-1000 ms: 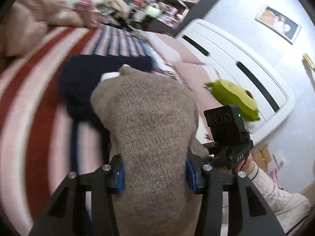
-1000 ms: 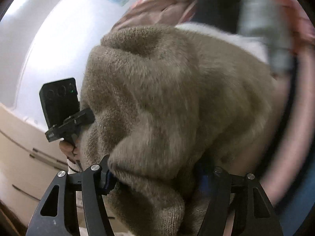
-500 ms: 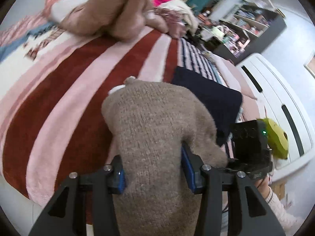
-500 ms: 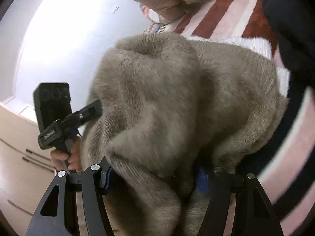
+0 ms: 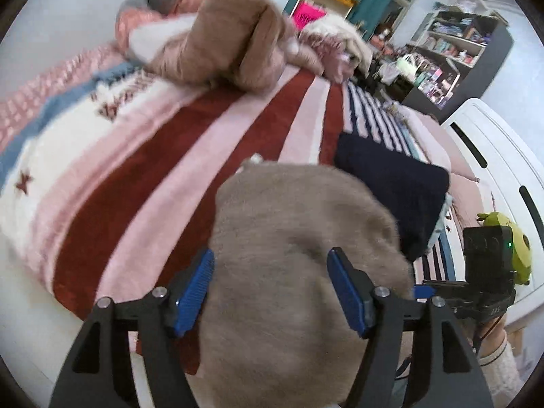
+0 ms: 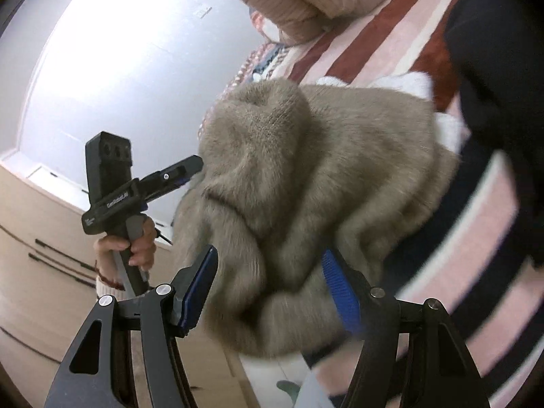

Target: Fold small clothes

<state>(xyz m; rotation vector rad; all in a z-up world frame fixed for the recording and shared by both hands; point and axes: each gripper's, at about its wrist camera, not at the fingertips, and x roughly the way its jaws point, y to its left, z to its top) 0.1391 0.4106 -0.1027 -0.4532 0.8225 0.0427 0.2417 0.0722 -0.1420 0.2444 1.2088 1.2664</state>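
Note:
A taupe knitted garment (image 5: 299,255) with a white trim hangs bunched between both grippers over the near edge of a bed. My left gripper (image 5: 270,289) has its blue pads spread wide, with the knit lying between them. My right gripper (image 6: 268,289) is also spread wide with the same garment (image 6: 306,183) between its pads. Whether the pads still pinch the cloth is unclear. The left gripper shows in the right wrist view (image 6: 136,190), held in a hand. The right gripper shows in the left wrist view (image 5: 482,278).
The bed has a red, pink and white striped blanket (image 5: 210,156). A folded navy garment (image 5: 391,183) lies to the right on it. A heap of pink and tan clothes (image 5: 231,40) sits at the far end. A green plush toy (image 5: 516,244) and shelves (image 5: 448,47) stand beyond.
Both grippers have opened wider around the taupe garment. The garment has been carried left from over the navy piece to the blanket's near edge.

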